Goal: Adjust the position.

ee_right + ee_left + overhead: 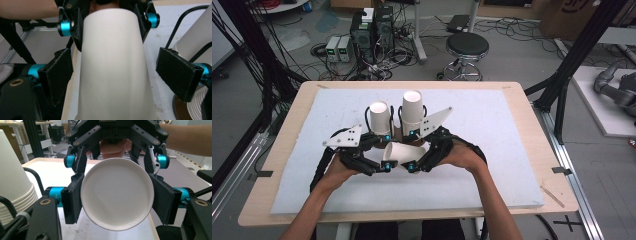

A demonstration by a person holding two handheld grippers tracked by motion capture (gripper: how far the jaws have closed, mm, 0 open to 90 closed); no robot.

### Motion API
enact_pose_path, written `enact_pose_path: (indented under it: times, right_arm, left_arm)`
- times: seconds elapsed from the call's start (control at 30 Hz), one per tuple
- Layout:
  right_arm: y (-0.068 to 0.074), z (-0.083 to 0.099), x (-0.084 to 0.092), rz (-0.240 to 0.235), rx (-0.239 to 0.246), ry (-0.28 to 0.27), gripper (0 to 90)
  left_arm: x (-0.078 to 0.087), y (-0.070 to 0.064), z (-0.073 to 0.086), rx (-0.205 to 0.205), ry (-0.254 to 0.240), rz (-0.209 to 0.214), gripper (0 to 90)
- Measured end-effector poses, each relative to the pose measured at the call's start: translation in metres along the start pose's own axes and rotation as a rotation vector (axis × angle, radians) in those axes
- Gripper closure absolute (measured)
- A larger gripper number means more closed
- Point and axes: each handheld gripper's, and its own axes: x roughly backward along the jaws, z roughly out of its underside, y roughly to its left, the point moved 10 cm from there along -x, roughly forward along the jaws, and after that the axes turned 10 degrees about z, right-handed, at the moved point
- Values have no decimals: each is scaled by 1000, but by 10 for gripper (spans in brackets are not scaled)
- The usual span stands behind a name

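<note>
The left claw is gripping a single cup, which is lying on its side in the air between the two hands, near the middle of the surface. In the left gripper view its pads are pressing on the cup's closed bottom end. The right claw is standing open around the wide end; in the right gripper view its pads are staying apart from the cup wall.

What could go wrong: the paper wall is thin, so too hard a squeeze is probably denting it. If the right claw is closing off-centre, the cup may be twisting out of the left grip and falling. Just behind, two cup stacks are standing upside down, and a careless elbow move may be tipping them.

Count: one loose cup, two stacks, two claws.
</note>
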Motion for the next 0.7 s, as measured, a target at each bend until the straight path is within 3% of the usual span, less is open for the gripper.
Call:
enact_pose_path:
  times: [0.37, 0.7]
  right_arm:
    - [4, 1, -5, 1, 1, -29, 149]
    - [5, 7, -6, 5, -36, -82, 148]
  left_arm:
    - [1, 0, -2, -1, -21, -1, 333]
    - [3, -1, -5, 2, -50, 1, 334]
